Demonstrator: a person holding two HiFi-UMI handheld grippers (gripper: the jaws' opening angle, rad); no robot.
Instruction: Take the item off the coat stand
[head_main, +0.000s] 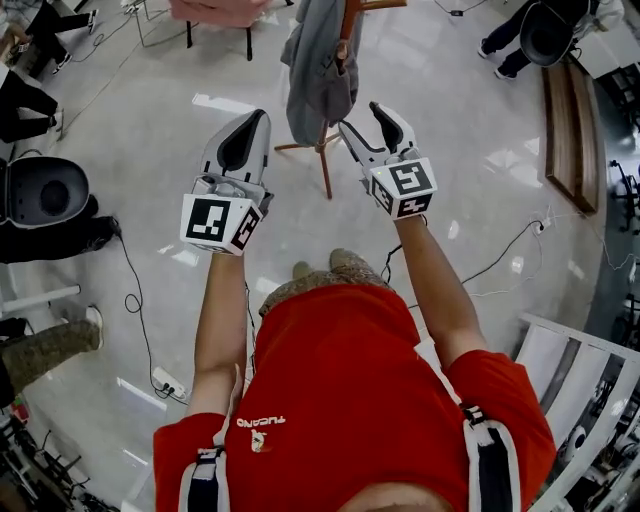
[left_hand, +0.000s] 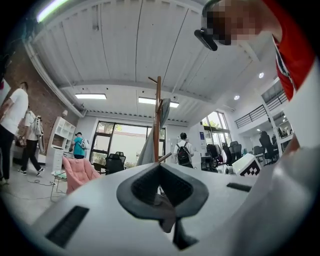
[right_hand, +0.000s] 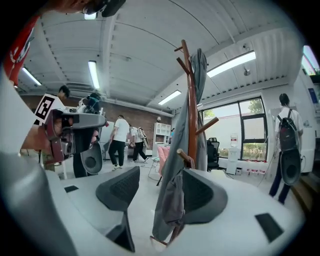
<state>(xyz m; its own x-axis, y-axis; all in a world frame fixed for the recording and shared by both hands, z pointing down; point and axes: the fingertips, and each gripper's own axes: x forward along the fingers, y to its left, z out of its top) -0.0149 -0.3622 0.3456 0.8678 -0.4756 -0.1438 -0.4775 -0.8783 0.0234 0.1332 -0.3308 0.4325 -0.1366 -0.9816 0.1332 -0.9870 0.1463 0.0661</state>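
A grey garment (head_main: 318, 70) hangs on the wooden coat stand (head_main: 326, 165) straight ahead of me. My right gripper (head_main: 365, 120) is open, its jaws spread just right of the garment's lower edge, with nothing pressed between its pads. In the right gripper view the garment (right_hand: 175, 165) hangs down the stand's pole (right_hand: 190, 100), seen in the gap of the right gripper (right_hand: 160, 175). My left gripper (head_main: 255, 118) is shut and empty, held up left of the stand. In the left gripper view the left gripper (left_hand: 160, 167) points at the stand (left_hand: 158, 115) farther off.
A pink chair (head_main: 215, 10) stands behind the coat stand. A wooden bench (head_main: 570, 130) runs along the right. A black rounded device (head_main: 45, 190) and cables (head_main: 135, 300) lie on the floor at left. People walk in the background (right_hand: 119, 140).
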